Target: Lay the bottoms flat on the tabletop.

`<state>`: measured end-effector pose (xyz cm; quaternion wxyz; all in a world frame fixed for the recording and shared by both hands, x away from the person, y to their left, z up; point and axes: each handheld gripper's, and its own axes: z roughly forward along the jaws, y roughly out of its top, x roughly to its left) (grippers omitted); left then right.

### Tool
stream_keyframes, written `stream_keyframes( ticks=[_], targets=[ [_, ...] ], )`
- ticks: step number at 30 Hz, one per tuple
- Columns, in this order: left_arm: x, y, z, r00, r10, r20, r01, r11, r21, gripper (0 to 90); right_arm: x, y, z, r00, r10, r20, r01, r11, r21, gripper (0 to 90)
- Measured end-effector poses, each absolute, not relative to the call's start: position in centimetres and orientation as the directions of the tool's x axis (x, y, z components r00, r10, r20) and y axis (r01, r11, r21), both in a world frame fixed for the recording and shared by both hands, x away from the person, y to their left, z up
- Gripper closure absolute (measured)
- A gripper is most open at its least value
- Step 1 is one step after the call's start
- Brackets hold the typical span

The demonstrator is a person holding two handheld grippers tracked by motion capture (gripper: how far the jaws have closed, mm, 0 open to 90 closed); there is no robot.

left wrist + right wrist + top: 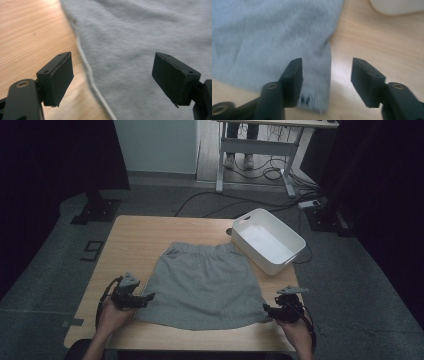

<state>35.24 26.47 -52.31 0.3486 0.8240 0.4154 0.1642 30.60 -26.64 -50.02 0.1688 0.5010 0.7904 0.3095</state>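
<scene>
A grey skirt-like garment (204, 282) lies flat on the wooden table (135, 235), waistband at the far side, hem toward me. My left gripper (149, 298) is open at the garment's near left corner; in the left gripper view its jaws straddle the cloth's side edge (86, 67), one pad (58, 77) over bare wood, the other over grey fabric (140, 50). My right gripper (265, 309) is open at the near right corner; in the right gripper view the corner of the cloth (318, 82) lies between its jaws.
A white rectangular bin (267, 240) stands empty at the table's far right, close to the garment's waistband. Beyond the table are cables on the floor, a desk frame (260, 150) and a person's shoes.
</scene>
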Motion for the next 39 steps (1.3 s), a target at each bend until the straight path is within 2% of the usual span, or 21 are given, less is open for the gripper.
stream_keyframes(
  ticks=[1, 5, 9, 12, 18, 23, 30, 36, 39],
  targets=[
    [35.6, 26.4, -52.5, 0.595, 0.803, -0.013, 0.576, -0.415, 0.704, 14.1, 31.4, -25.8, -50.2, -0.429, 0.902, 0.054, 0.690, 0.288, 0.664, 31.1],
    [36.9, 26.2, -53.1, 0.576, 0.817, 0.021, 0.587, -0.432, 0.684, 13.2, 32.6, -24.3, -51.6, -0.405, 0.914, 0.029, 0.703, 0.291, 0.649, 26.4],
    [37.3, 26.1, -53.9, 0.574, 0.816, 0.067, 0.603, -0.477, 0.639, 13.7, 32.9, -23.8, -52.8, -0.377, 0.926, 0.024, 0.719, 0.276, 0.638, 25.7],
    [37.0, 26.1, -53.9, 0.553, 0.832, 0.039, 0.633, -0.451, 0.630, 13.6, 32.6, -23.8, -53.5, -0.364, 0.931, -0.035, 0.726, 0.307, 0.615, 25.2],
    [35.4, 25.5, -53.8, 0.571, 0.821, 0.020, 0.640, -0.460, 0.616, 13.7, 31.8, -24.7, -53.8, -0.347, 0.937, -0.047, 0.721, 0.299, 0.625, 23.9],
    [33.4, 24.9, -53.9, 0.600, 0.800, 0.008, 0.626, -0.475, 0.619, 13.7, 31.6, -25.8, -54.0, -0.323, 0.946, -0.020, 0.731, 0.263, 0.630, 23.9],
    [30.8, 22.4, -53.8, 0.647, 0.761, 0.037, 0.586, -0.528, 0.615, 13.7, 31.7, -27.9, -54.0, -0.278, 0.961, -0.006, 0.744, 0.219, 0.631, 24.4],
    [30.9, 22.1, -53.9, 0.697, 0.717, -0.018, 0.575, -0.544, 0.611, 13.9, 31.6, -29.3, -54.3, -0.252, 0.968, 0.017, 0.742, 0.182, 0.646, 24.3],
    [31.4, 22.3, -53.2, 0.711, 0.703, -0.022, 0.558, -0.545, 0.625, 9.9, 31.5, -29.3, -54.4, -0.250, 0.968, 0.020, 0.736, 0.176, 0.654, 24.2]
  ],
)
